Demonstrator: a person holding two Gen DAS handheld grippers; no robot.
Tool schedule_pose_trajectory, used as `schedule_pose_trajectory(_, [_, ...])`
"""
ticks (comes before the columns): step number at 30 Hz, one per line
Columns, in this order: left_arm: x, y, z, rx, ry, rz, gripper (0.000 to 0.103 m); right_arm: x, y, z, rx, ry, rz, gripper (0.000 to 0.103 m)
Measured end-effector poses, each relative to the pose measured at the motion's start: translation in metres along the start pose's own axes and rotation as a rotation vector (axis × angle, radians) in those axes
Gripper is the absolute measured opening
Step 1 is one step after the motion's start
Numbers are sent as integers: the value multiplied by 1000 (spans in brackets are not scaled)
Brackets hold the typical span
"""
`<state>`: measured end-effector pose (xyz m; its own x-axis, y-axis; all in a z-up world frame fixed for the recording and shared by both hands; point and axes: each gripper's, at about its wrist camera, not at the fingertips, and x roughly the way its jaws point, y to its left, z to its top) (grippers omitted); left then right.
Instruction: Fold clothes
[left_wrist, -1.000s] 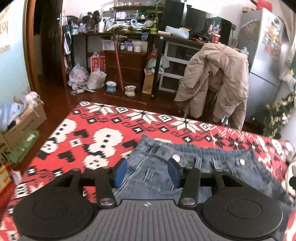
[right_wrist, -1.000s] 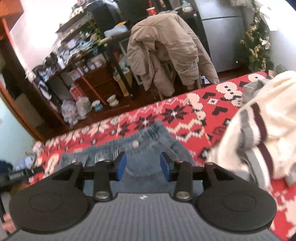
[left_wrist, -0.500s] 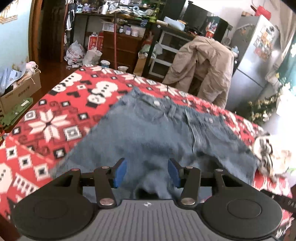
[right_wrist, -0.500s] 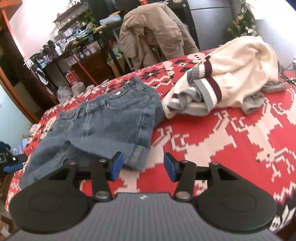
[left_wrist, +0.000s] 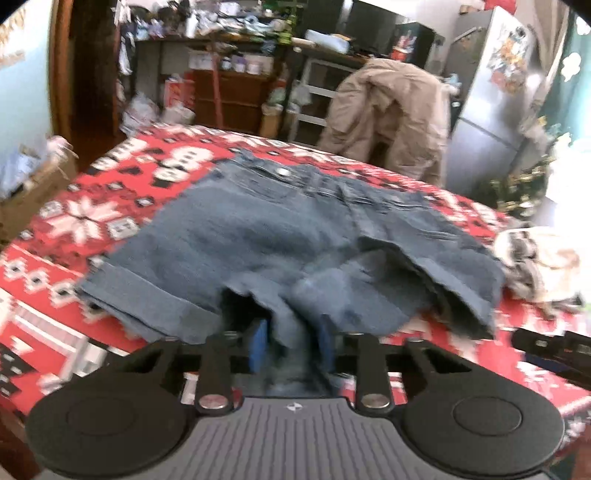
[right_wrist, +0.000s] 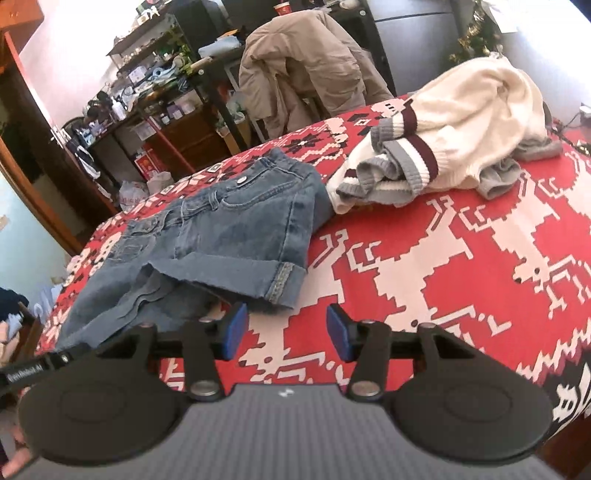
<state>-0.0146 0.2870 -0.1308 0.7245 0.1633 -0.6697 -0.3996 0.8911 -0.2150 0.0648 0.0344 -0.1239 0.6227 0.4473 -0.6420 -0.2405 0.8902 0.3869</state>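
Blue denim shorts (left_wrist: 258, 229) lie on a red and white patterned blanket (left_wrist: 55, 240), waistband away from me and cuffed legs toward me. My left gripper (left_wrist: 291, 339) sits at the near hem between the two legs, with its blue pads closed on a fold of denim; this view is blurred. In the right wrist view the shorts (right_wrist: 229, 229) lie to the left. My right gripper (right_wrist: 288, 328) is open over the bare blanket (right_wrist: 443, 258), just right of the cuffed leg hem and holding nothing.
A cream sweater (right_wrist: 461, 110) with maroon and grey stripes is heaped to the right of the shorts, touching them. Beyond the bed are a beige coat (left_wrist: 388, 110) on a chair, a silver fridge (left_wrist: 491, 92), cluttered shelves, and a cardboard box (left_wrist: 33, 192) at the left.
Both grippers have pulled back from the waistband to the near leg hems. The left pads have narrowed onto denim, and the right gripper has opened wider beside the cuff.
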Motion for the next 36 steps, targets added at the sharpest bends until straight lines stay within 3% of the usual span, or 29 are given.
schedule_pose_trajectory(7, [2, -5, -7, 9, -21, 5, 15, 14, -5, 4, 30, 5, 7, 30])
schedule_pose_trajectory(16, [-2, 5, -6, -31, -40, 0, 6, 44, -2, 9, 120, 12, 31, 32])
schedule_pose_trajectory(19, [-4, 8, -6, -44, -46, -1, 5, 50, -1, 7, 125, 17, 24, 18])
schedule_pose_trajectory(20, [-4, 9, -6, -49, -48, -2, 5, 49, 0, 6, 122, 11, 23, 5])
schedule_pose_trajectory(22, [-8, 12, -5, -56, -57, -4, 5, 43, 3, 6, 107, 0, 14, 1])
schedule_pose_trajectory(30, [-27, 21, 3, -77, -99, -27, 5, 2, 2, 14, 63, -57, -7, 0])
schedule_pose_trajectory(36, [-24, 14, -1, -50, -66, -15, 5, -17, -17, 20, 93, -85, -5, 0])
